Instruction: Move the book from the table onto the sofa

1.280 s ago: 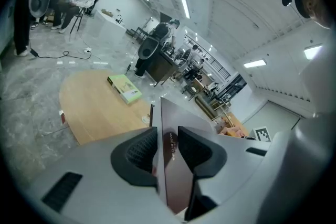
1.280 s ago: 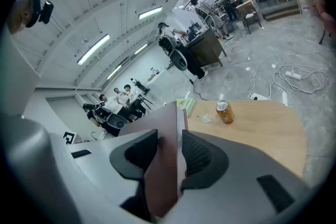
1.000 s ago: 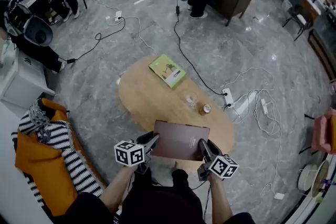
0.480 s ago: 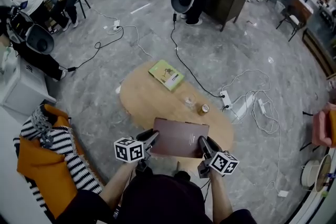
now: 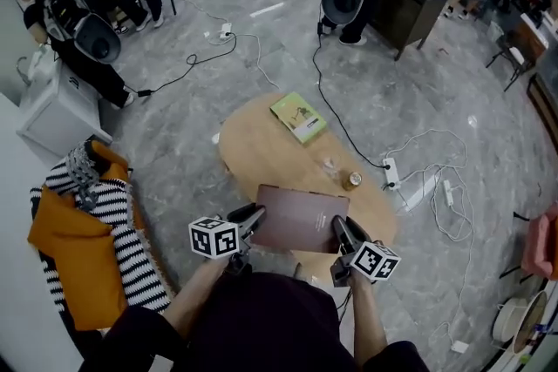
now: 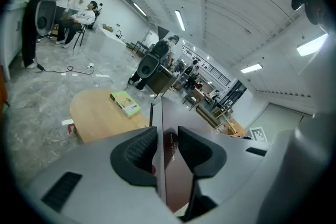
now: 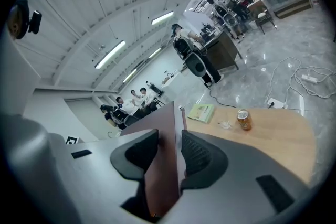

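**Maroon book clamped at both short edges over the near edge of the bench**

A line of small pale print runs along the book [image 5: 301, 219] close to the left gripper [image 6: 167, 145]. In the left gripper view it appears to read "MADE IN CHINA". From the head view the cover shows only a tiny pale mark, too small to read. The label on the can [image 7: 243, 119] is orange and gold, and its lettering cannot be made out. The green book [image 5: 298, 118] has a picture on its cover but no legible title.

Only the head view shows the sofa [image 5: 87, 248], which stands on the floor off the left end of the bench [image 5: 261, 152], draped in orange and black-and-white stripes. That view also shows the book as a whole: cover up, roughly flat, with its long axis running left to right between the two grippers. The gripper views see it edge-on instead, as a thin slab running away from the camera.

The left gripper is closed on the book's left short edge, both pads pressed to it. The right gripper [image 7: 169, 150] is closed the same way on the right short edge.

The right gripper view shows the can, a glass [image 7: 226, 124] and the green book in a row toward the bench's far end. The left gripper view shows only the green book
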The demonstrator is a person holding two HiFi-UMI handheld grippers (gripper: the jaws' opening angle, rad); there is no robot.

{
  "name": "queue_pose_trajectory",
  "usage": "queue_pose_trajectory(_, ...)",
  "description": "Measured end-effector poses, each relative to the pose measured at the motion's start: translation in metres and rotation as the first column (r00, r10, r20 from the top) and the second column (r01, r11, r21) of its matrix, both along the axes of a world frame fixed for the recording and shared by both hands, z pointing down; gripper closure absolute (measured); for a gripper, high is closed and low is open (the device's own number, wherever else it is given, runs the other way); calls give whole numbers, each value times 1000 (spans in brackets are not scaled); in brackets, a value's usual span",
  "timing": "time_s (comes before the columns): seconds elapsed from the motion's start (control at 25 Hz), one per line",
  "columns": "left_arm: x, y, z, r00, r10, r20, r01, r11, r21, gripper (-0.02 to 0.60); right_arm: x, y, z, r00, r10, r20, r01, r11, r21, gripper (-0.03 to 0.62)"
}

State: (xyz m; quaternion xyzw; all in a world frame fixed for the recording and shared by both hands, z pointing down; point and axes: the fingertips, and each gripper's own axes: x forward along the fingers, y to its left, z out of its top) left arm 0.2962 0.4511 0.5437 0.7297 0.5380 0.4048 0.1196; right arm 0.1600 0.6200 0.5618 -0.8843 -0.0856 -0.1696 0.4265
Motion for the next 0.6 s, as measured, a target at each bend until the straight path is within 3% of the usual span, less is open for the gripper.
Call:
queue_pose_trajectory(0.28,-23,-35,-4,979,-205,10,205,979,-10,451,16,-10,-5,977,-212,-6,212,977,-10,439)
queue_pose_trajectory(0.44,-42,-66,-5,941,-337,6,337,941,-11,451,25,-30,-4,938,-346,-9,346,938,-2,439)
queue_pose_trajectory(0.6,-55,-103,-4,888,-459,7,459,888,-11,451,35,-60,-2,886,-464,-4,464,886,9,439)
